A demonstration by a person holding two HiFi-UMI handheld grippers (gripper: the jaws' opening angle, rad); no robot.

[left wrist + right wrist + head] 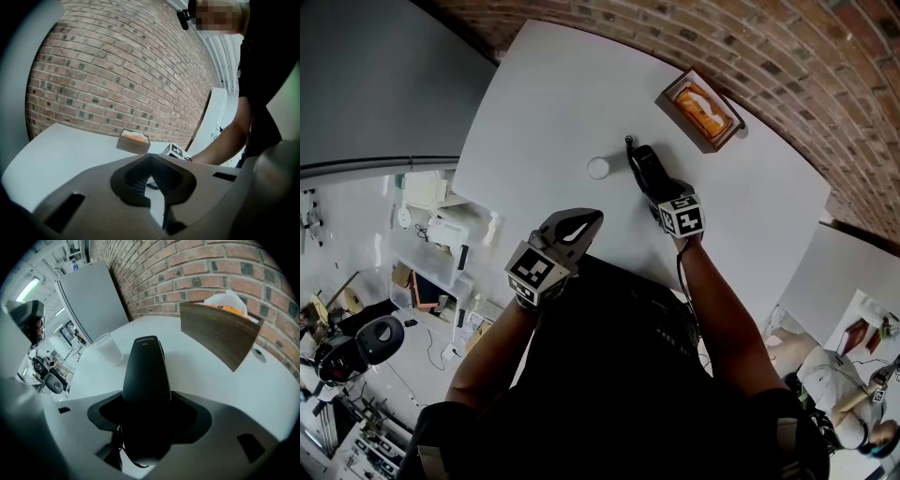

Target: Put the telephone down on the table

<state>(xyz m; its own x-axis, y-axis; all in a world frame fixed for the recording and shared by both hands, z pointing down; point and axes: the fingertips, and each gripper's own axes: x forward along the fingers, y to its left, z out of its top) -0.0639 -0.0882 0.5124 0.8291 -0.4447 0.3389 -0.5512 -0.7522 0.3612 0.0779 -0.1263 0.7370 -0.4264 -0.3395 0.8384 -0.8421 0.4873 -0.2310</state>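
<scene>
1. The telephone [645, 169], a black handset, is clamped in the right gripper [661, 192] above the white tabletop [553, 94]. It sits on the person's side of the wooden box [680, 120], near it but apart from it. Its far end points roughly past the box's left side. From where I stand I cannot tell whether the handset touches the tabletop.
2. In the right gripper view, the fingers press on both sides of the telephone [146, 394]. The handset sticks out forward well beyond the right gripper [147, 420].
3. The left gripper [581, 223] hovers at the tabletop's near edge, farther from the box than the right one and off to its left. In the left gripper view, the fingers [140, 180] of the left gripper [152, 185] are drawn together to a thin slit with nothing between them.
4. A translucent white cup [598, 168] stands upright on the tabletop, left of the box and beyond the telephone on that side.
5. The box [220, 336] itself holds something orange and a bit of white paper.
6. Behind the box runs a brick wall [750, 47].
</scene>
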